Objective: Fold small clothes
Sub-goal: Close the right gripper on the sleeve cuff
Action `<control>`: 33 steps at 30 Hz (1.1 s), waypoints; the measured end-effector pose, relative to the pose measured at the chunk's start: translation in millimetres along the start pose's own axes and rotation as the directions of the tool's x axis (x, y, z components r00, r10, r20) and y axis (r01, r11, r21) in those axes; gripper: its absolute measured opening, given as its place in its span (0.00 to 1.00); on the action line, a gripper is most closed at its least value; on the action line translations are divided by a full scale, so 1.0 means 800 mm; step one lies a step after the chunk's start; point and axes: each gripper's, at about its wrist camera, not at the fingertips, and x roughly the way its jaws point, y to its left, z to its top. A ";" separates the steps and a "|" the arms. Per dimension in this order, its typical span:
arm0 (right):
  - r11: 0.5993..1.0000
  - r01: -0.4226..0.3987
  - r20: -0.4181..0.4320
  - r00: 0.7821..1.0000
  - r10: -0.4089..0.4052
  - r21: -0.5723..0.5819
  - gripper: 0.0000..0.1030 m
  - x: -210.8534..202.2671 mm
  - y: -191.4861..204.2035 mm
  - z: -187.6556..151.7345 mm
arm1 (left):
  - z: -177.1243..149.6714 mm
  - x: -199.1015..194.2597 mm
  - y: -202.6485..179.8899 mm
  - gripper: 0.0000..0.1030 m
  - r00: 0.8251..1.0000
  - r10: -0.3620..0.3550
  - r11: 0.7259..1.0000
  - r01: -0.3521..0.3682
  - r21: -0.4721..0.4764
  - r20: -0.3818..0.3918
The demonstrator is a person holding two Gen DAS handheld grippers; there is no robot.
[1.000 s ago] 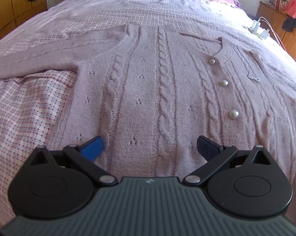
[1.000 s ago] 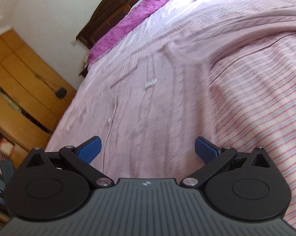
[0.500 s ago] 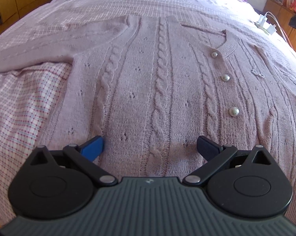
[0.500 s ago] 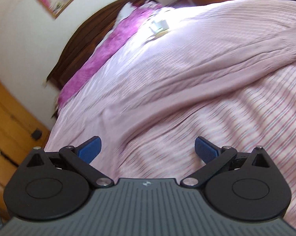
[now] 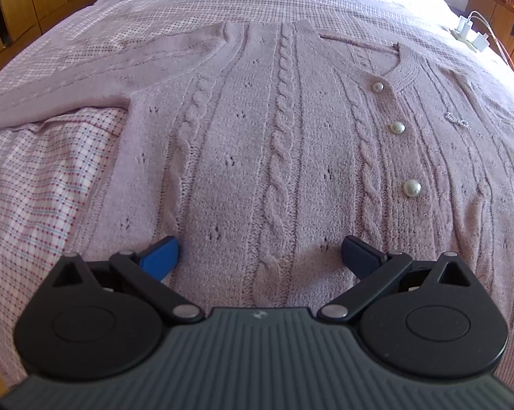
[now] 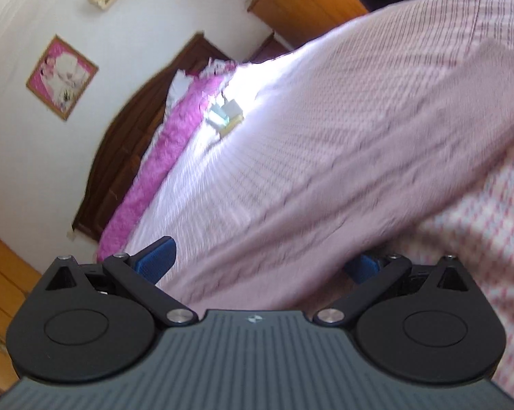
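Note:
A pale pink cable-knit cardigan with pearl buttons lies flat and spread on the bed, one sleeve stretched out to the left. My left gripper hovers open just over the cardigan's hem, its blue fingertips wide apart with knit between them. In the tilted, blurred right wrist view, my right gripper is open and sits low against the cardigan's other sleeve, which runs between its fingers.
A pink checked bedsheet covers the bed. White chargers with cables lie at the bed's right edge. Magenta pillows and a dark headboard stand at the far end. Wooden cupboards flank the left side.
My left gripper has dropped closer to the cardigan's hem. My right gripper has swung and tilted away from the cardigan body toward the outstretched sleeve and come down low against it.

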 end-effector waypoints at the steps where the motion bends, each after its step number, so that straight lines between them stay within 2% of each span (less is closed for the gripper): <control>1: 1.000 0.002 0.016 1.000 -0.002 0.008 0.92 0.001 -0.002 0.005 | 0.001 -0.002 0.000 1.00 1.000 -0.006 1.000 0.006 0.000 0.006; 3: 0.999 0.043 0.028 0.999 -0.043 0.013 0.60 0.004 -0.008 0.013 | 0.004 -0.008 0.001 1.00 1.000 -0.012 1.000 0.012 0.008 0.021; 4: 0.997 0.075 0.026 0.997 -0.075 0.005 0.51 0.005 -0.010 0.016 | 0.005 -0.011 0.000 1.00 0.999 -0.012 1.000 0.012 0.015 0.030; 5: 0.994 0.105 0.024 0.994 -0.104 -0.016 0.32 0.010 -0.007 0.017 | 0.007 -0.013 0.000 1.00 0.999 -0.010 1.000 0.010 0.023 0.039; 6: 0.992 0.118 0.023 0.993 -0.117 -0.036 0.21 0.008 -0.009 0.019 | 0.008 -0.016 0.000 1.00 0.999 -0.009 1.000 0.007 0.030 0.047; 8: 0.992 0.111 0.029 0.994 -0.109 -0.066 0.14 -0.004 -0.010 0.021 | 0.012 -0.019 0.000 1.00 0.998 -0.007 0.999 0.004 0.039 0.061; 12: 0.982 0.128 0.042 0.991 -0.123 -0.140 0.13 -0.036 0.005 0.016 | 0.014 -0.022 0.004 1.00 0.997 -0.017 0.999 0.014 0.040 0.077; 14: 0.981 0.134 0.039 0.991 -0.130 -0.141 0.13 -0.045 0.010 0.013 | 0.013 -0.022 0.007 1.00 0.997 -0.025 0.999 0.022 0.036 0.076; 20: 0.990 0.141 0.016 0.990 -0.141 0.005 0.17 -0.074 -0.010 0.006 | 0.010 -0.022 0.013 1.00 0.996 -0.033 0.999 0.031 0.029 0.080; 22: 0.988 0.156 0.043 0.987 -0.156 0.021 0.28 -0.085 -0.018 0.007 | 0.010 -0.021 0.015 1.00 0.996 -0.033 0.999 0.031 0.024 0.080; 24: 0.983 0.179 0.081 0.980 -0.182 0.048 0.57 -0.094 -0.026 0.010 | 0.010 -0.021 0.016 1.00 0.996 -0.035 0.999 0.034 0.018 0.077; 26: 0.980 0.173 0.122 0.975 -0.184 0.094 0.65 -0.100 -0.039 0.017 | 0.010 -0.020 0.015 1.00 0.996 -0.038 0.999 0.037 0.017 0.075; 31: 0.964 0.167 0.150 0.968 -0.200 0.206 0.66 -0.093 -0.078 0.031 | 0.008 -0.020 0.007 1.00 0.997 -0.039 0.999 0.036 0.033 0.072; 32: 0.963 0.167 0.157 0.967 -0.202 0.210 0.64 -0.090 -0.081 0.032 | 0.008 -0.019 0.004 1.00 0.997 -0.040 0.999 0.037 0.038 0.068; 33: 0.962 0.176 0.167 0.963 -0.212 0.206 0.57 -0.087 -0.082 0.034 | 0.008 -0.018 0.002 1.00 0.997 -0.040 0.998 0.038 0.042 0.066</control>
